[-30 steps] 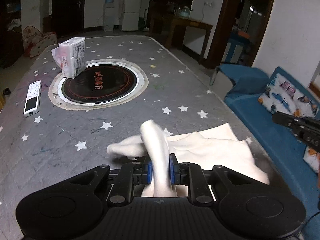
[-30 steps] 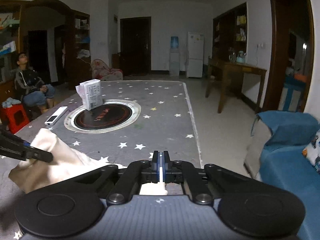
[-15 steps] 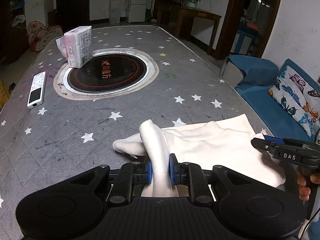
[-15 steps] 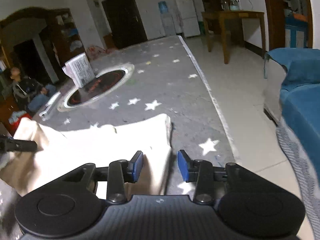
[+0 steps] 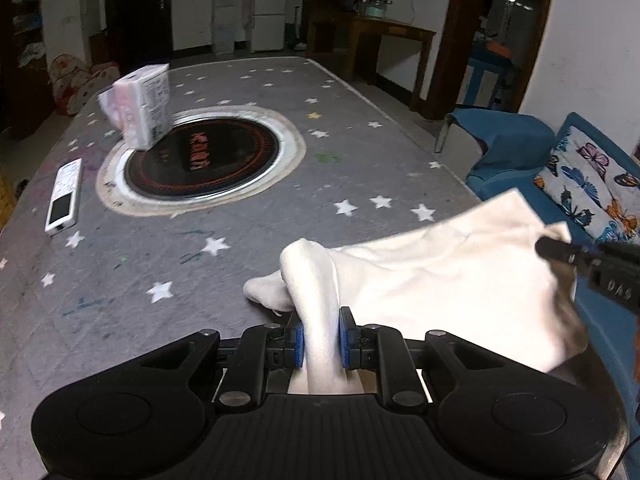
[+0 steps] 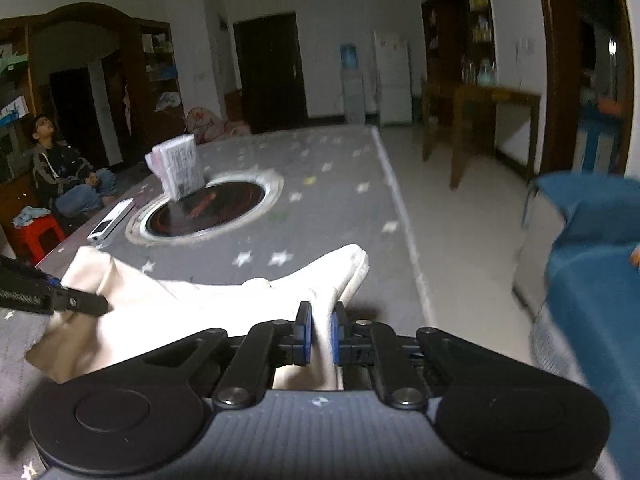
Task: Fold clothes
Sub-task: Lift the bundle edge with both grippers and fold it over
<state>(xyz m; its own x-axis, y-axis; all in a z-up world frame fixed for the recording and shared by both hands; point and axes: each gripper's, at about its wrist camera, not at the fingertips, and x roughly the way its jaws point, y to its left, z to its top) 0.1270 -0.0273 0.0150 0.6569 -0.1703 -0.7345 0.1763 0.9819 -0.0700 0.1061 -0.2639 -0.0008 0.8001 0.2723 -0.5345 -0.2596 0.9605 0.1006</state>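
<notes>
I have both grippers, left [image 5: 321, 338] and right [image 6: 319, 338], with jaws clamped on the cloth [image 5: 440, 280], lifted at 3 o'clock; folding barely begun, creases left.

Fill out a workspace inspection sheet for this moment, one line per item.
Surface: grey star-print table cover with a round black hotplate set in it.
Job's things: white garment, bunched, lifted at both gripped ends.
Clutter: tissue pack on the hotplate's rim; white remote.
Grippers: left tongs shut on the garment; right tongs shut on it too.
Cables: nothing seen.
Surroundings: blue sofa, butterfly cushion, wooden table, fridge, seated person.
</notes>
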